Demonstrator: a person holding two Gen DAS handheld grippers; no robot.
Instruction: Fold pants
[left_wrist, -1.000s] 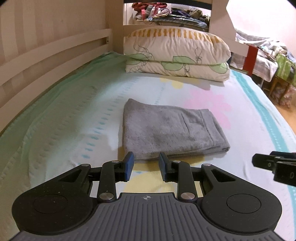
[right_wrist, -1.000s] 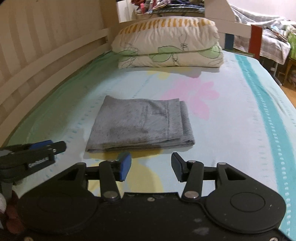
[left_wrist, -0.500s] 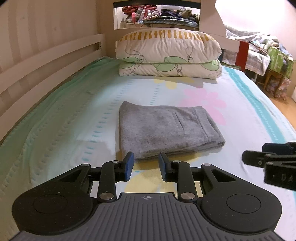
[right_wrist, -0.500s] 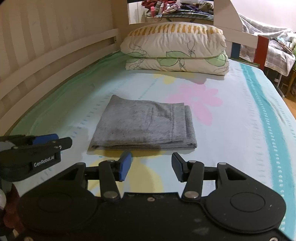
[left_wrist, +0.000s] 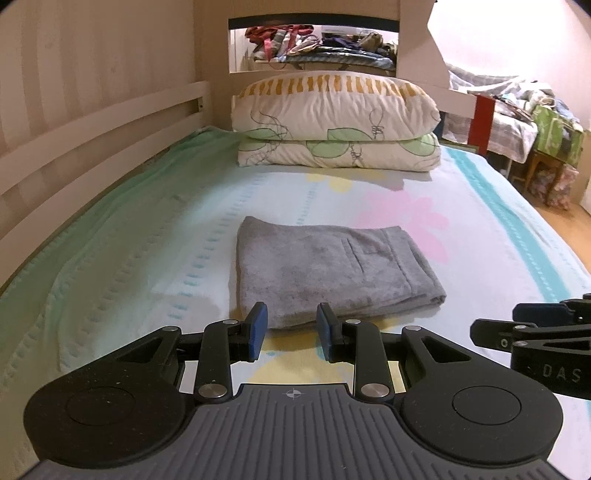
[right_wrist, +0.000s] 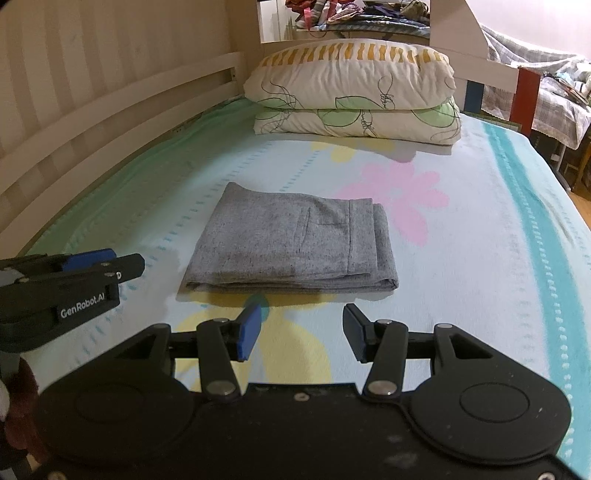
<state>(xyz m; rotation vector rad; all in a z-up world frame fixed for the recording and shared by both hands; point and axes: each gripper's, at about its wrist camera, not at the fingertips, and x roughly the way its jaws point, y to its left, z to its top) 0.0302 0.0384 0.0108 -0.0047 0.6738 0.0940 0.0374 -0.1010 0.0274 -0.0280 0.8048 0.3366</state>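
The grey pants (left_wrist: 332, 269) lie folded into a flat rectangle in the middle of the bed, with a back pocket showing on top; in the right wrist view the pants (right_wrist: 295, 243) show stacked layers along the near edge. My left gripper (left_wrist: 290, 328) hovers just short of the near edge, jaws apart with nothing between them. My right gripper (right_wrist: 301, 332) hangs in front of the fold, open wider and empty. Each gripper shows at the edge of the other's view: the right gripper (left_wrist: 532, 332) and the left gripper (right_wrist: 74, 273).
Two stacked pillows (left_wrist: 336, 125) lie at the head of the bed. A white wooden rail (left_wrist: 92, 136) runs along the left side. The flowered sheet (right_wrist: 480, 258) spreads around the pants. Another bed and clutter (left_wrist: 535, 122) stand off to the right, past the bed's edge.
Both views have tilted up a little, so the pants and pillows sit lower and smaller in frame. The pants have not moved and neither gripper's jaw gap has changed.
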